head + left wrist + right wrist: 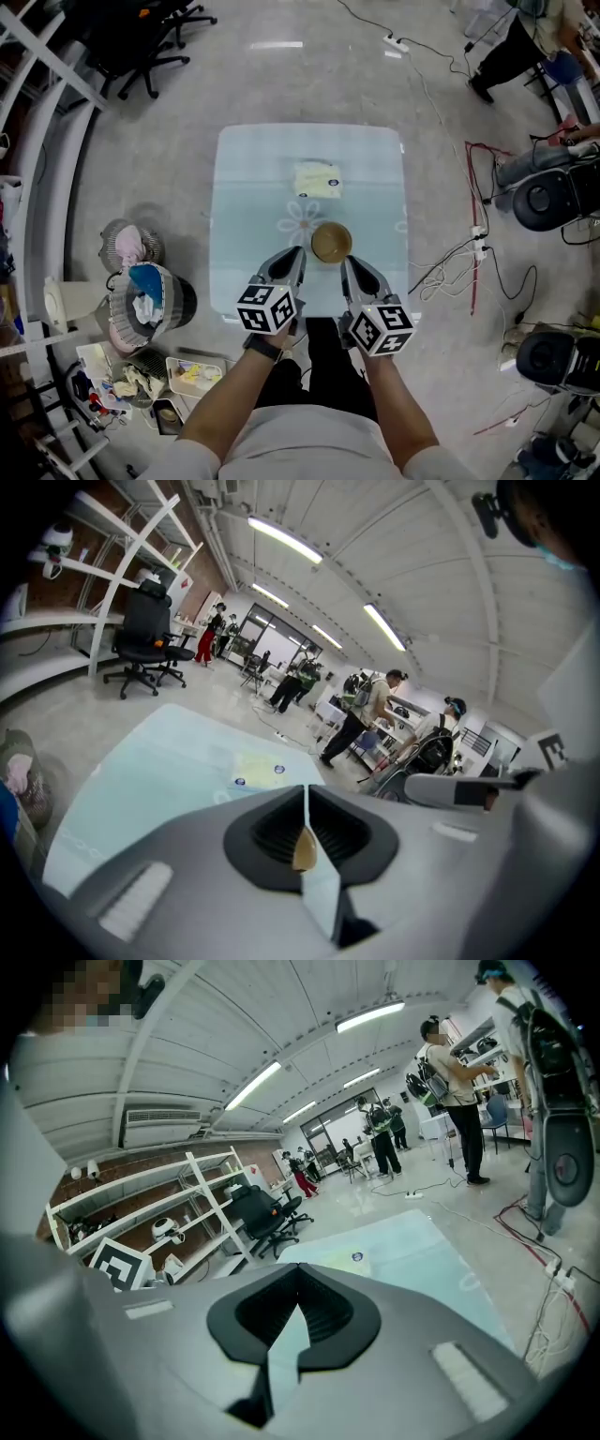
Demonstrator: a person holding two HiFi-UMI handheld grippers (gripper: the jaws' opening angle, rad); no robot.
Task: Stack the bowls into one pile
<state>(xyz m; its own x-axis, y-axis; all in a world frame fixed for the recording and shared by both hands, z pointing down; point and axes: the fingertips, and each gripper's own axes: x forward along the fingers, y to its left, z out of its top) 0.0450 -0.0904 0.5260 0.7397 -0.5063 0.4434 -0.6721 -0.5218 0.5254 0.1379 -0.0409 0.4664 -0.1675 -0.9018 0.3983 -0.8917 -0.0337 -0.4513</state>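
Note:
A brown bowl (331, 242) stands near the front middle of the pale blue table (253, 187); I cannot tell whether it is one bowl or a pile. My left gripper (296, 253) is shut, with its tips just left of the bowl and nothing between them. My right gripper (347, 262) is shut too, its tips at the bowl's near edge. In the left gripper view the left gripper (305, 794) has its jaws meeting at the tips, and a sliver of the bowl (303, 850) shows through the gap lower down. In the right gripper view the right gripper (298, 1274) holds nothing.
A yellow sheet (317, 180) lies on the table beyond the bowl. Left of the table are a basket of oddments (150, 300) and trays on the floor. Cables (469, 262) trail on the right. Office chairs (150, 47) stand at the back left, and people (366, 714) stand farther off.

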